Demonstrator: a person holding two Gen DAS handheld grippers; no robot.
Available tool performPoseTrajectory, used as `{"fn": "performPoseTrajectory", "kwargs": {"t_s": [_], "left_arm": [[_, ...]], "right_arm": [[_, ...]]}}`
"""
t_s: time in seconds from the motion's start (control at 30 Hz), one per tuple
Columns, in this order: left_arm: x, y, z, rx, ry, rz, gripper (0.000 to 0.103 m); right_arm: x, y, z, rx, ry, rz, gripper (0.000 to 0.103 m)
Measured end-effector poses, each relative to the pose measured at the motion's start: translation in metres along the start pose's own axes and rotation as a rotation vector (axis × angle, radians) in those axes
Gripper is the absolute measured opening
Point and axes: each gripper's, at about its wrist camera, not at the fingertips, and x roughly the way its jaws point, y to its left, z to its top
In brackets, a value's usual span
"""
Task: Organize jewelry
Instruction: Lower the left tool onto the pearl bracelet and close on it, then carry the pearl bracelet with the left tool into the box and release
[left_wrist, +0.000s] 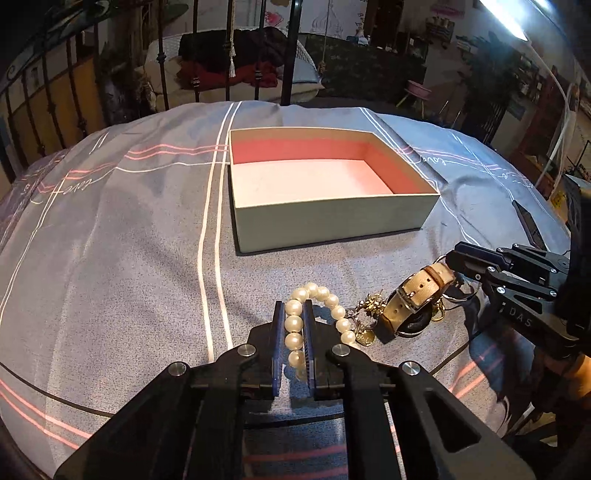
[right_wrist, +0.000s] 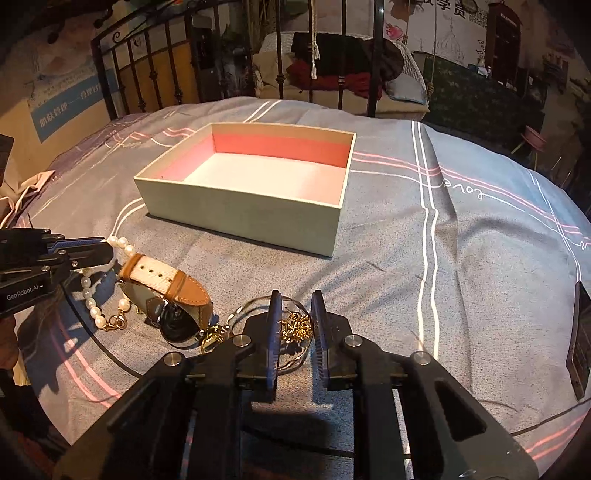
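The bedspread (left_wrist: 110, 240) covers the whole working surface, grey with white and pink stripes. On it, far from both cameras, sits the open box (left_wrist: 332, 218), its pink interior holding nothing visible; its long side runs left to right across the left wrist view.

Near the cameras lies the jewelry in a loose cluster. The watch (right_wrist: 166, 291), on a tan and cream strap, lies on its side between the two tools, its strap running roughly left to right in the right wrist view. Left of it is the pearl bracelet (left_wrist: 317, 314), a loop whose near-left run of beads lines up with the fingers, pointing toward the box. Right of the watch is a tangle of gold chain (right_wrist: 295, 325) with a thin wire hoop around it.

The left gripper (left_wrist: 294, 332) is clenched on the pearl bracelet, several beads pinched between its blue pads. The right gripper (right_wrist: 296, 325) straddles the gold chain with its jaws apart, visible gaps either side, so it grips nothing yet.

The box lies straight ahead of the left gripper and slightly right, well apart. The left tool likely has the shorter, more direct carry; a lift and forward reach should clear the near wall.
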Motion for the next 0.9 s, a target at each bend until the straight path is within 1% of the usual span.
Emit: {"fn": "performPoseTrajectory", "kwargs": {"t_s": [0.13, 0.17, 0.27, 0.33, 0.4, 0.47, 0.53, 0.57, 0.6, 0.73, 0.77, 0.87, 0.9], "left_arm": [[-0.009, -0.007, 0.006, 0.024, -0.034, -0.002, 0.009], [-0.010, -0.007, 0.007, 0.024, -0.036, 0.000, 0.009], [-0.010, -0.008, 0.007, 0.026, -0.036, 0.000, 0.009], [-0.011, -0.007, 0.006, 0.025, -0.038, 0.001, 0.009], [-0.011, -0.005, 0.006, 0.023, -0.038, -0.002, 0.009], [-0.011, -0.005, 0.005, 0.023, -0.035, 0.004, 0.009], [-0.010, -0.004, 0.005, 0.020, -0.031, 0.002, 0.009], [-0.010, -0.003, 0.005, 0.018, -0.031, 0.001, 0.009], [-0.010, -0.004, 0.005, 0.021, -0.032, -0.001, 0.009], [-0.011, -0.005, 0.005, 0.025, -0.034, -0.002, 0.009], [-0.010, -0.005, 0.005, 0.025, -0.033, -0.001, 0.009], [-0.010, -0.003, 0.004, 0.019, -0.029, -0.005, 0.009], [-0.009, -0.003, 0.004, 0.018, -0.028, -0.006, 0.009]], "right_arm": [[-0.017, 0.001, 0.005, -0.007, -0.084, 0.016, 0.017], [-0.018, 0.002, 0.006, -0.011, -0.090, 0.015, 0.017], [-0.018, 0.005, 0.007, -0.016, -0.091, 0.031, 0.017], [-0.015, 0.005, 0.007, -0.003, -0.094, 0.044, 0.017], [-0.014, 0.003, 0.008, 0.018, -0.098, 0.079, 0.017], [-0.014, 0.002, 0.007, 0.022, -0.106, 0.087, 0.017], [-0.008, 0.001, 0.007, 0.024, -0.072, 0.102, 0.018], [-0.005, 0.000, 0.005, 0.025, -0.058, 0.096, 0.018], [-0.003, -0.001, 0.003, 0.029, -0.053, 0.092, 0.020], [-0.001, -0.007, -0.004, 0.056, -0.036, 0.067, 0.039], [-0.002, -0.008, -0.005, 0.055, -0.039, 0.065, 0.041], [-0.006, -0.006, -0.007, 0.037, -0.034, 0.044, 0.041], [-0.007, -0.005, -0.008, 0.030, -0.032, 0.046, 0.037]]}}
